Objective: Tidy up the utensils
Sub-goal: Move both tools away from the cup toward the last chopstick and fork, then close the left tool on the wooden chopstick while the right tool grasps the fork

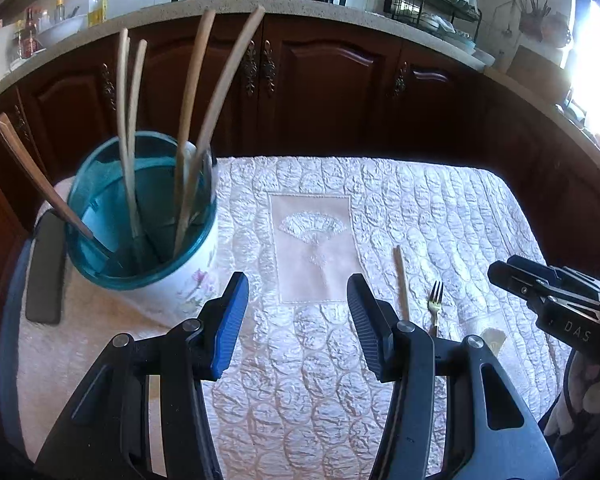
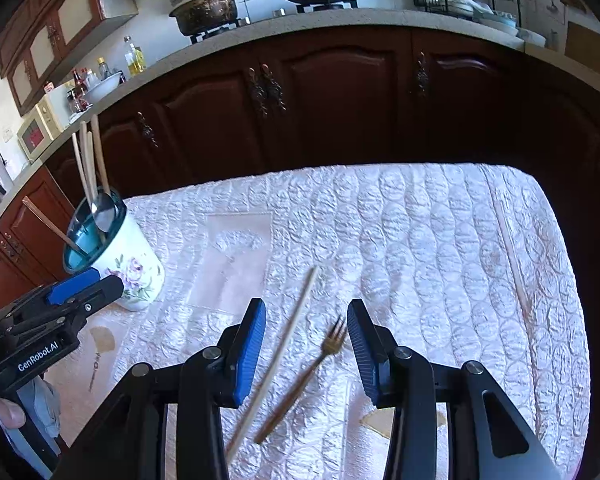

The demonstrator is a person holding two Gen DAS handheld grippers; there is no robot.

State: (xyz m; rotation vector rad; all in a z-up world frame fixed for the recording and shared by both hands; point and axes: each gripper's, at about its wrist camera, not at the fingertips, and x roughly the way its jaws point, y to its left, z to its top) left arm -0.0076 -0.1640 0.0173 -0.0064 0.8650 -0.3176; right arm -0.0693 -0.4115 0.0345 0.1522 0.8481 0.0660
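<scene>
Between the wide-open, empty right gripper fingers, low in the frame, lie a thin wooden chopstick and small brass fork on the quilted white tablecloth. Left gripper likewise gapes empty; the floral ceramic utensil holder stands left.
</scene>
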